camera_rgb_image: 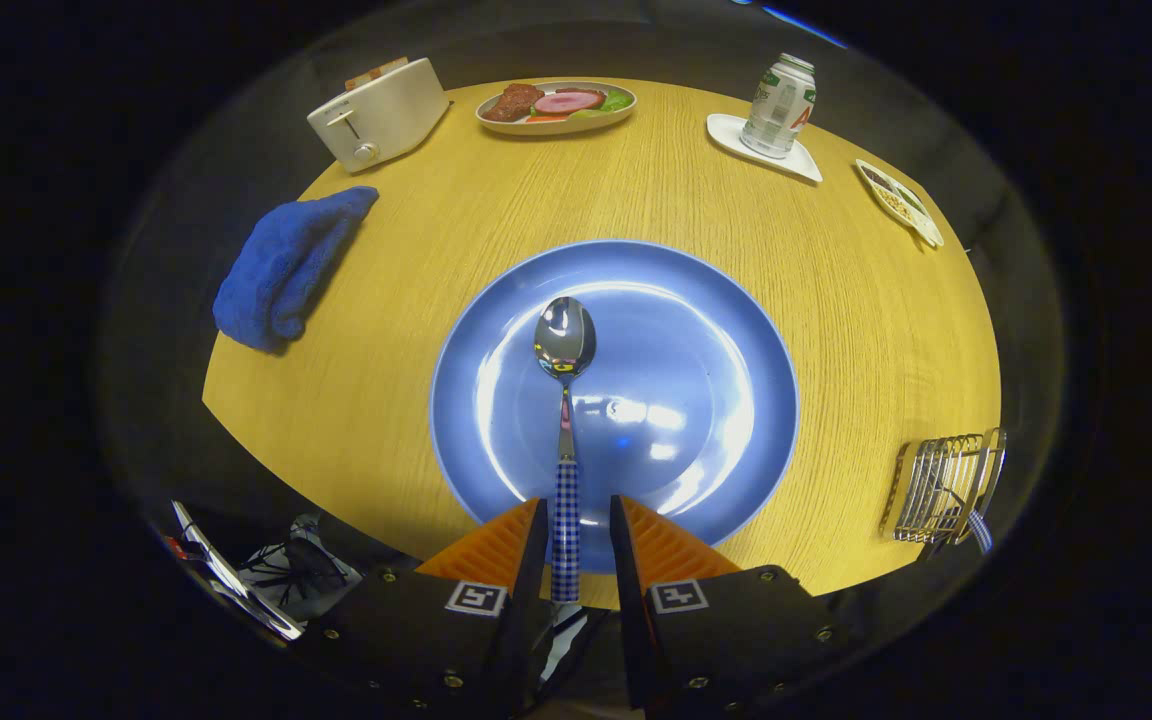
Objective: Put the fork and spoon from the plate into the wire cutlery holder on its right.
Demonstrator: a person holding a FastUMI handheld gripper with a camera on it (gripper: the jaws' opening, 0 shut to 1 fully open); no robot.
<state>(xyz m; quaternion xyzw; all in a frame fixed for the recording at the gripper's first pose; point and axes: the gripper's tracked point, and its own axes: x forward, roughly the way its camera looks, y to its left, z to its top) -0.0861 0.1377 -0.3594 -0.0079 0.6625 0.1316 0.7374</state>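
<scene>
A metal spoon [565,400] with a blue checked handle lies on the blue plate [696,330], its bowl pointing away from me. My gripper [576,505] is low over the plate's near rim, and the spoon's handle runs back between its two fingers. The handle lies against the left finger, while a gap shows between it and the right finger, so the fingers are open around it. The wire cutlery holder [941,490] stands to the right of the plate at the table's edge. A blue checked handle [979,530], whose head is hidden, sticks out of it.
On the round wooden table [396,400] a blue cloth [286,265] lies left of the plate. Beyond are a white toaster [379,112], a dish of food [556,105], a can [779,105] on a white coaster and a small snack dish [899,202].
</scene>
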